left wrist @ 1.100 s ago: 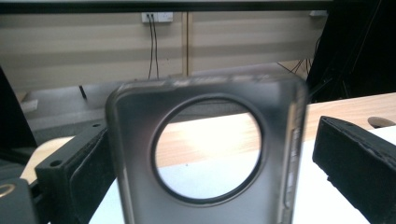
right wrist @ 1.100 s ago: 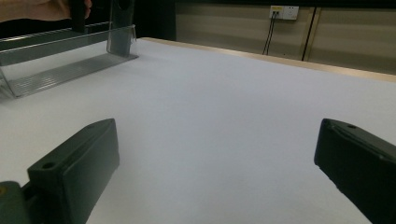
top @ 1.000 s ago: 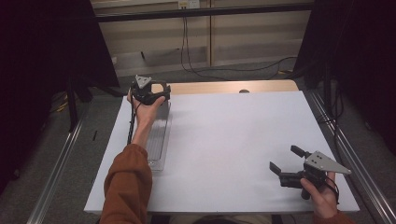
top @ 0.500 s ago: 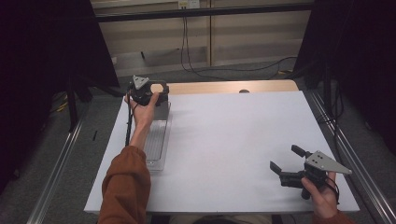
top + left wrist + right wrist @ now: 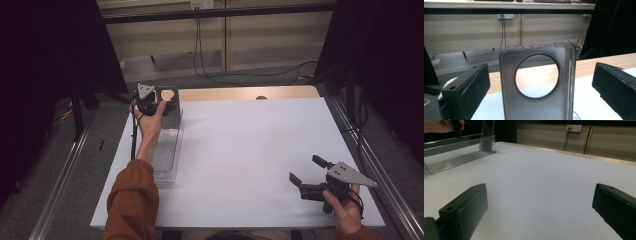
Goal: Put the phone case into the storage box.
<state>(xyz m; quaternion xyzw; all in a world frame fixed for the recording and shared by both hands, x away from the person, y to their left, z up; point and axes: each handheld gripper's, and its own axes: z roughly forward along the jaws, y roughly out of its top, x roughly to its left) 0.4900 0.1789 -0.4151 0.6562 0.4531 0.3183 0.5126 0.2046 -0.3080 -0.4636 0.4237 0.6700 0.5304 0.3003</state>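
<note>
At the far left of the surface [image 5: 250, 145]:
Case: a clear phone case [image 5: 537, 85] with a round camera cut-out stands upright at the far end of a long clear rack [image 5: 167, 150], held on edge by the rack's slot.
Rack: it lies along the left edge of the surface, running near to far, so standing cases face you.
Left tool [image 5: 150, 104]: you hold it at the far end of the rack; in the left gripper view its pads stand wide apart on either side of the case, touching nothing. The upright case sits between them, likely so a squeeze would take it by its side edges.
Right tool [image 5: 312, 175]: it rests low near the right corner, well away from the rack, spread wide and empty, probably parked to keep clear.
</note>
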